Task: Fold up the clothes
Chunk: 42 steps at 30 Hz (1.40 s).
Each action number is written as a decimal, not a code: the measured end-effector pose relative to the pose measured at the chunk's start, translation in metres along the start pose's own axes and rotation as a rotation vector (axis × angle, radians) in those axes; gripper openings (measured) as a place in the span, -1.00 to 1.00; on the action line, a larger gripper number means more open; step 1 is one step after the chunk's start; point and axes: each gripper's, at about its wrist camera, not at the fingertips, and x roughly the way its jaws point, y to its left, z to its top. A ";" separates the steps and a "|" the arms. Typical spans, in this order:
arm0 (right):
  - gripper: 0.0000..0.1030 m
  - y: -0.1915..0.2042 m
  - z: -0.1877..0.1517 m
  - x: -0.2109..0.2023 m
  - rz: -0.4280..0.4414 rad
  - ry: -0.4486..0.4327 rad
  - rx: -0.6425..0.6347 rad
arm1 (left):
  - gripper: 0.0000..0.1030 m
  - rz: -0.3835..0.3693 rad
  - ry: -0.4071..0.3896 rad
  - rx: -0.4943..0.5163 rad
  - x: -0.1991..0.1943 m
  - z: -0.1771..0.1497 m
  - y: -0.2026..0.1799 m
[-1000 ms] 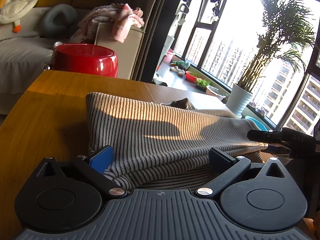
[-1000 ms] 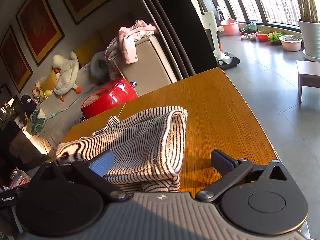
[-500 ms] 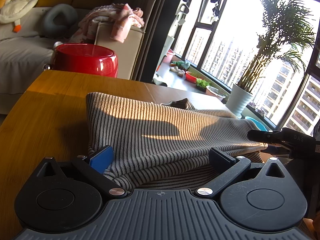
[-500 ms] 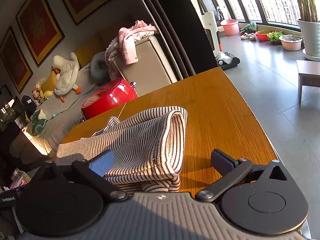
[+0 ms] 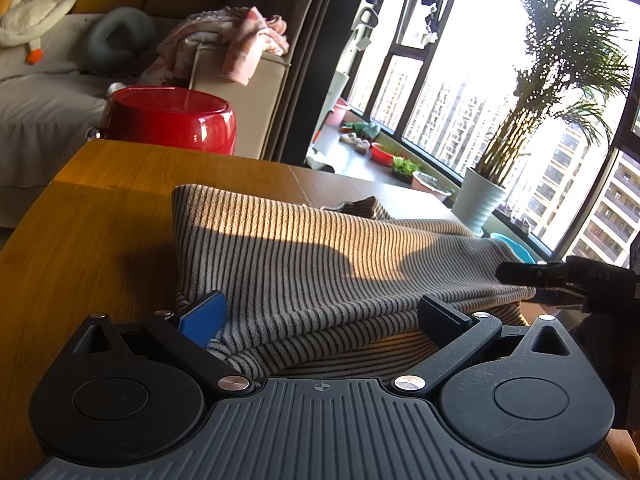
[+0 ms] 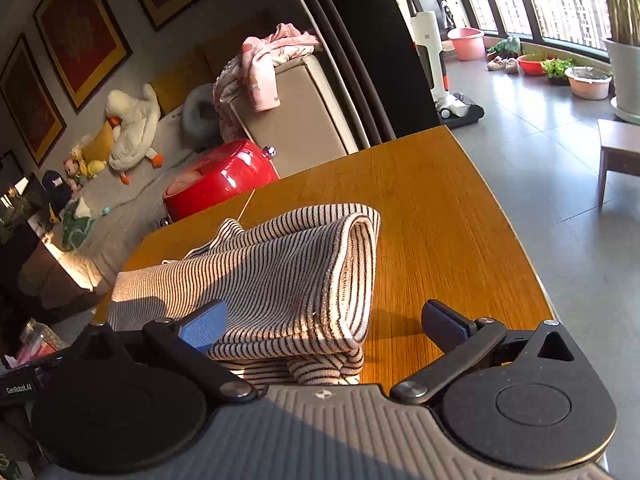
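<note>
Left wrist view: the left gripper [image 5: 324, 312], jaws spread wide, straddles the near edge of a striped garment [image 5: 320, 264] folded in layers on the wooden table [image 5: 100, 208]; its lower layers vanish under the gripper body. Right wrist view: the right gripper [image 6: 324, 320], also spread, has the garment's rolled fold [image 6: 360, 272] between its fingers, nearer the blue-padded left one; the nearest cloth is hidden.
</note>
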 end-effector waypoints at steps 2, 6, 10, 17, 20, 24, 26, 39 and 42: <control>1.00 0.016 0.007 -0.013 -0.009 -0.087 -0.041 | 1.00 0.000 0.000 0.000 0.000 0.000 0.000; 1.00 0.054 0.021 -0.031 0.062 -0.201 -0.117 | 1.00 0.002 0.001 0.002 0.001 0.000 -0.001; 1.00 0.070 0.019 -0.001 0.152 -0.036 -0.077 | 1.00 0.001 0.000 0.000 0.000 -0.001 -0.001; 1.00 0.080 -0.020 0.023 0.012 0.001 -0.241 | 1.00 -0.003 0.000 -0.003 0.000 -0.001 0.000; 1.00 0.087 -0.023 0.026 -0.025 0.018 -0.279 | 1.00 -0.002 0.000 -0.002 0.000 -0.001 0.000; 1.00 0.097 -0.027 0.029 -0.075 0.029 -0.329 | 1.00 0.006 0.014 0.008 0.002 0.000 -0.002; 1.00 0.095 -0.027 0.028 -0.064 0.024 -0.319 | 1.00 0.010 0.022 0.014 0.003 0.001 -0.003; 1.00 0.092 -0.026 0.028 -0.054 0.021 -0.307 | 1.00 0.054 0.107 0.106 0.008 0.011 -0.014; 1.00 0.094 -0.026 0.029 -0.059 0.026 -0.312 | 0.97 0.056 0.077 0.050 -0.004 0.026 -0.011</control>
